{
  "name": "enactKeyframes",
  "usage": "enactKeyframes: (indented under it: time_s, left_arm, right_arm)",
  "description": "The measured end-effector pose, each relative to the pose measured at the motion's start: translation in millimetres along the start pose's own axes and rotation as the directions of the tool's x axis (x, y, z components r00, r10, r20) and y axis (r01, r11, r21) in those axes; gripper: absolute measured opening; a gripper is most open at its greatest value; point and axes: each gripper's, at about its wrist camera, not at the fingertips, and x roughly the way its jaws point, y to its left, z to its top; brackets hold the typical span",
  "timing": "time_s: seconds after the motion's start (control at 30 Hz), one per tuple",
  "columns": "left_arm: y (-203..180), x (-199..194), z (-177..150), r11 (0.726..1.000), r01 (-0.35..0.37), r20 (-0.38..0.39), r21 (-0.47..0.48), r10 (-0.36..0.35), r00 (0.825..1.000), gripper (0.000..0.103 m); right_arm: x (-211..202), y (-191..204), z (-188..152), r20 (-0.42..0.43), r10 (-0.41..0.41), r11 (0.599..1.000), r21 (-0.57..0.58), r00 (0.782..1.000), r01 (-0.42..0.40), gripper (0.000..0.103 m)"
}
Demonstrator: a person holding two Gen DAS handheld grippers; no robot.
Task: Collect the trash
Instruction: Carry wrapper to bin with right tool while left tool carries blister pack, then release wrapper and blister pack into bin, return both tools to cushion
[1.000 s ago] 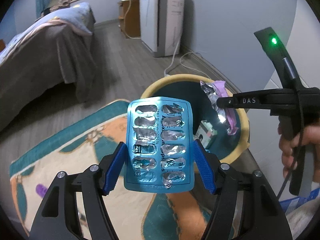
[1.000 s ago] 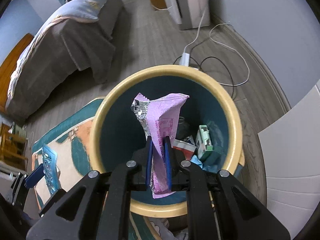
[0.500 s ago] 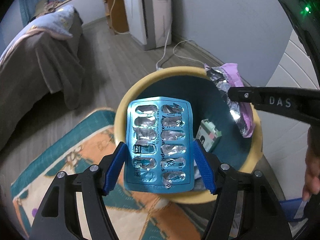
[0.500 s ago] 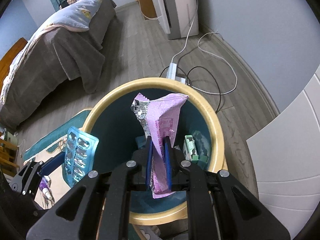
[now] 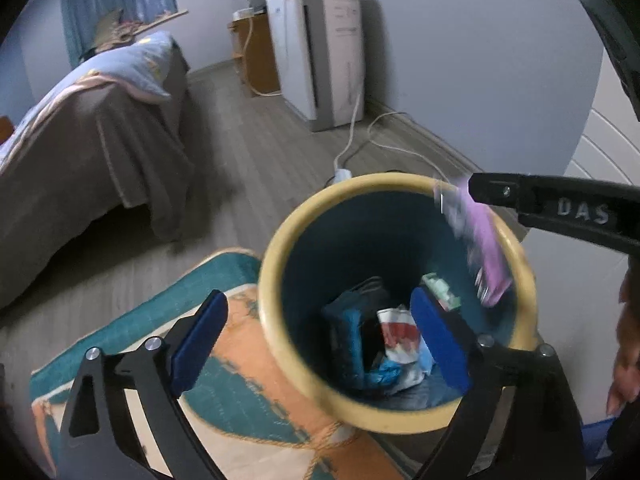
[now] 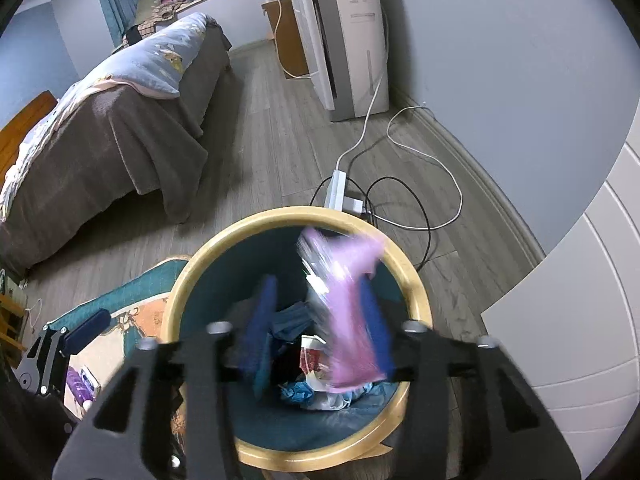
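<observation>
- Drop step: left gripper [image 5: 320, 344] jaws just opened wide, nothing between them; right gripper [image 6: 320, 332] jaws just opened, purple wrapper [image 6: 352, 320] loose between them, over the bin [image 6: 412, 280].
- Blister pack not discernible.
- Next, likely: lift both clear of the bin's rim; open floor [image 6: 260, 140] behind the bin.

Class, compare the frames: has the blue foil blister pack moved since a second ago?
Yes. It has left the left gripper, whose jaws have just been opening with nothing between them, and dropped toward the yellow-rimmed bin; its resting place is unclear.
</observation>
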Motion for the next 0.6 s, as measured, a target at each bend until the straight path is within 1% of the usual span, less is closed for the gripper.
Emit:
enactKeyframes:
  time_s: [0.03, 0.07, 0.13, 0.2, 0.33, 0.5, 0.6]
  left_arm:
    - [3, -1, -1, 1.0, -0.005, -0.002, -0.006, 0.005, 1.0, 0.093]
    - [6, -2, -3, 1.0, -0.014, -0.002, -0.013, 0.014, 1.0, 0.094]
    - [15, -8, -6, 0.999, -0.033, -0.001, -0.035, 0.033, 0.999, 0.095]
    - [23, -13, -8, 0.998, -0.045, -0.004, -0.047, 0.044, 0.999, 0.095]
    - [37, -28, -13, 0.995, -0.077, -0.005, -0.058, 0.077, 0.997, 0.095]
    - [58, -58, -21, 0.991, -0.106, 0.005, -0.086, 0.106, 0.994, 0.096]
    - [74, -81, -28, 0.987, -0.125, 0.015, -0.098, 0.127, 0.992, 0.096]
  right_arm:
    - [-1, 2, 0, 0.0, -0.002, 1.0, -0.005, 1.0, 0.002, 0.065]
    - [-1, 3, 0, 0.001, -0.003, 1.0, -0.009, 1.0, 0.003, 0.069]
    - [-4, 6, 0, 0.003, 0.006, 1.0, -0.01, 1.0, -0.006, 0.084]
    - [-8, 9, 1, 0.01, 0.013, 1.0, -0.01, 1.0, -0.013, 0.089]
    - [-20, 23, 2, 0.019, 0.025, 0.999, -0.028, 1.0, -0.025, 0.097]
    - [-36, 49, 1, 0.037, 0.023, 0.996, -0.083, 0.999, -0.02, 0.097]
    - [-46, 68, -2, 0.048, 0.025, 0.99, -0.143, 0.999, -0.018, 0.097]
